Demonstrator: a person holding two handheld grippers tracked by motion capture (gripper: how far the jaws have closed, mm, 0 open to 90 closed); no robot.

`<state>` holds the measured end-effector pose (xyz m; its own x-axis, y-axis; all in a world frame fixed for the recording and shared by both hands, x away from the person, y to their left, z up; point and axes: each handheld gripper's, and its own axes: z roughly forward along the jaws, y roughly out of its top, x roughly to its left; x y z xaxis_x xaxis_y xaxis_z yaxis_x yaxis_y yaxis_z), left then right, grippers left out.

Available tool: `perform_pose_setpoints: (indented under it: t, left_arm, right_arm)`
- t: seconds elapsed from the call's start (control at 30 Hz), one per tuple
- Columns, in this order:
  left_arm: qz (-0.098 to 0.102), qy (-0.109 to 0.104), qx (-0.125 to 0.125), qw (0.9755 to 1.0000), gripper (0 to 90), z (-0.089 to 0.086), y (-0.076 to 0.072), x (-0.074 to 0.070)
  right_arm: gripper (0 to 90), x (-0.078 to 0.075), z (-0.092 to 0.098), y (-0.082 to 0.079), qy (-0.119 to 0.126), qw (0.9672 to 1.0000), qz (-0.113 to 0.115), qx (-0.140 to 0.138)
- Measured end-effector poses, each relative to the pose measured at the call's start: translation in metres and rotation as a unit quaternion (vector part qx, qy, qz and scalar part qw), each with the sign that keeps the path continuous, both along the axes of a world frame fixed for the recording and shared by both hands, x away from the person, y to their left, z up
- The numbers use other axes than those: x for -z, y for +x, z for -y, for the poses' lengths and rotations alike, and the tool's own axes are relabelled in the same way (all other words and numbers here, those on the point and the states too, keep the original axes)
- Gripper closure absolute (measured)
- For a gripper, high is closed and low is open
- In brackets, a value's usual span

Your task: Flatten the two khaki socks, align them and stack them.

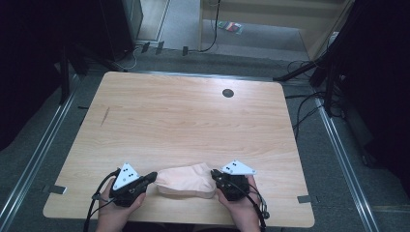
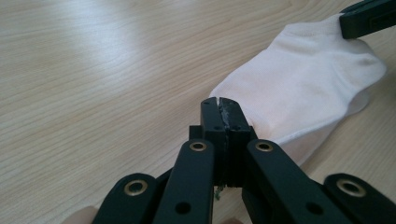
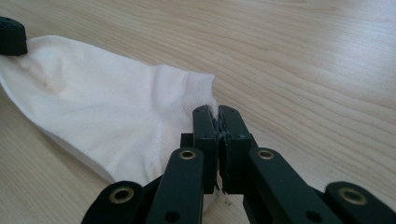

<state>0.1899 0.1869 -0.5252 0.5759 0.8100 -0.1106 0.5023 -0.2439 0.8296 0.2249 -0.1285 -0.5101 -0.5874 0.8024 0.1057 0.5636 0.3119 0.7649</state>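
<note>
A pale white sock (image 1: 186, 180) lies flat on the wooden table (image 1: 193, 121), close to its front edge, between my two hands. My left gripper (image 1: 153, 175) is at the sock's left end, jaws shut with a bit of the cloth pinched at the tips (image 2: 218, 100); the sock (image 2: 303, 88) stretches away to the right in the left gripper view. My right gripper (image 1: 214, 174) is shut on the ribbed cuff edge at the sock's right end (image 3: 217, 111). In the right gripper view the sock (image 3: 102, 112) spreads left toward the other gripper's tip (image 3: 11, 36).
A small dark round hole (image 1: 227, 93) sits in the table near its far edge. Cables (image 1: 302, 104) trail on the floor to the right, and dark equipment stands at the left and right sides. The table's front edge runs just below my hands.
</note>
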Motion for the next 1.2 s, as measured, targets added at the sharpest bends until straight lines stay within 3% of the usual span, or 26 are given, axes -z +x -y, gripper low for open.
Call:
perform_pose_setpoints:
  t: [0.13, 0.23, 0.3, 0.37, 0.43, 0.5, 0.6, 0.7, 0.8, 0.9, 1.03, 1.2]
  left_arm:
    - [0.002, 0.003, 0.002, 1.0, 90.0, 0.003, 0.0, 0.002]
    - [0.003, 0.02, 0.001, 0.9998, 90.0, 0.004, -0.001, 0.004]
    - [-0.006, 0.021, 0.006, 0.9997, 90.0, 0.004, 0.0, 0.009]
    - [-0.016, 0.01, 0.006, 0.9998, 85.2, 0.003, 0.001, 0.013]
    - [-0.009, -0.003, -0.006, 0.9999, 68.7, 0.004, 0.0, 0.012]
    - [0.009, -0.022, -0.012, 0.9996, 61.2, 0.003, -0.001, 0.005]
    - [0.029, -0.039, -0.002, 0.9988, 64.4, 0.005, -0.002, -0.002]
    - [0.016, -0.016, 0.028, 0.9994, 67.9, 0.014, -0.001, 0.003]
    - [-0.013, 0.017, 0.054, 0.9983, 59.5, 0.021, 0.0, 0.016]
    - [-0.01, 0.06, 0.053, 0.9968, 53.6, 0.024, 0.0, 0.023]
    - [-0.015, 0.068, 0.052, 0.9962, 49.5, 0.025, 0.002, 0.027]
    - [-0.012, 0.077, 0.048, 0.9958, 50.0, 0.027, 0.004, 0.028]
  right_arm:
    - [87.8, 0.006, -0.001, 0.002, -0.001, 1.0, -0.005, 0.004]
    - [87.6, 0.009, -0.002, 0.001, -0.002, 1.0, -0.01, -0.001]
    - [86.3, 0.011, -0.002, 0.001, 0.0, 0.9998, -0.017, -0.002]
    - [74.3, 0.014, -0.001, 0.002, 0.001, 0.9995, -0.03, -0.005]
    - [62.8, 0.014, 0.001, 0.001, 0.02, 0.9993, -0.031, -0.003]
    - [62.8, 0.008, 0.004, -0.002, 0.039, 0.9991, -0.017, 0.003]
    - [72.3, 0.001, 0.003, -0.008, 0.067, 0.9977, 0.009, -0.003]
    - [75.2, 0.007, -0.009, -0.009, 0.053, 0.9982, 0.005, -0.027]
    - [75.2, 0.019, -0.021, -0.01, 0.019, 0.9991, -0.013, -0.035]
    - [74.3, 0.027, -0.024, -0.011, -0.007, 0.9992, -0.022, -0.034]
    - [75.5, 0.033, -0.022, -0.012, -0.022, 0.9991, -0.029, -0.022]
    - [83.3, 0.034, -0.022, -0.013, -0.032, 0.9991, -0.018, -0.019]
